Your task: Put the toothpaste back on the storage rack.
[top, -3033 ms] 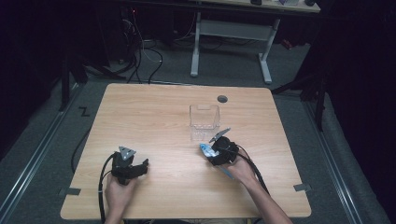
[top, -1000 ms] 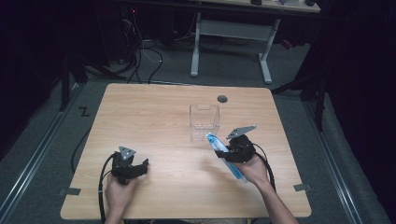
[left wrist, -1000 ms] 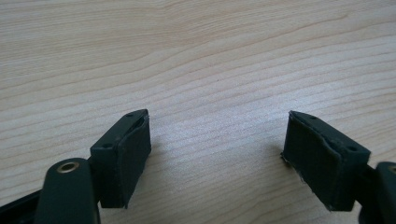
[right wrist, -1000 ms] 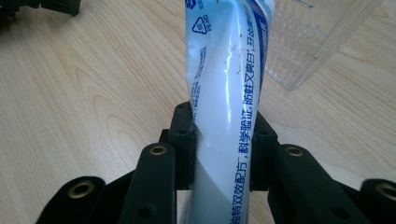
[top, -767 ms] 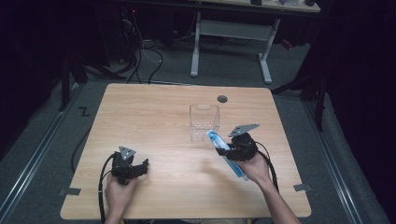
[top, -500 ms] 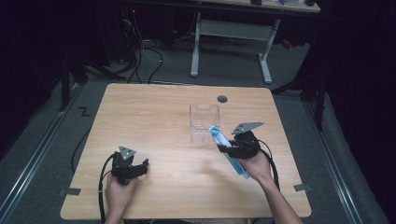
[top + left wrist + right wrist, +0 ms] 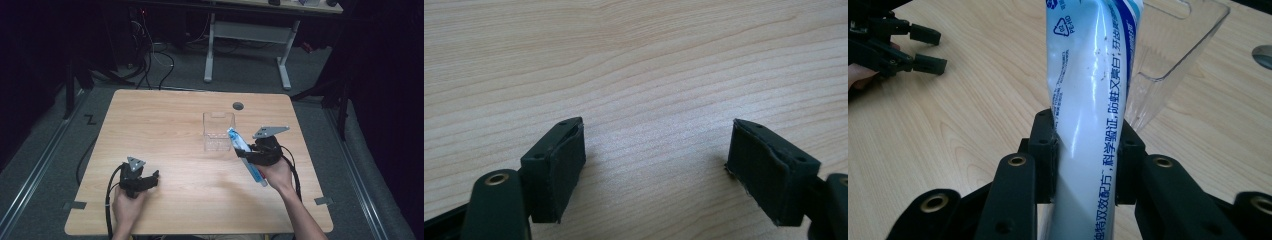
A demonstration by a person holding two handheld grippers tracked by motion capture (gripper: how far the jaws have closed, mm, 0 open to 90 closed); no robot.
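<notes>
Right tool (image 7: 1088, 155) clamps the toothpaste tube (image 7: 1093, 90) beside the clear box (image 7: 1173, 50).

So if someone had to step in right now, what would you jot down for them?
Right claw: shut on the toothpaste tube, held off the table, its top end by the clear box.
Left claw: open, empty, resting low over the wood near the front left.
Done: tube picked up and carried next to the box.
Left: probably lower the tube into the box, then let go. The box looks empty.
</notes>
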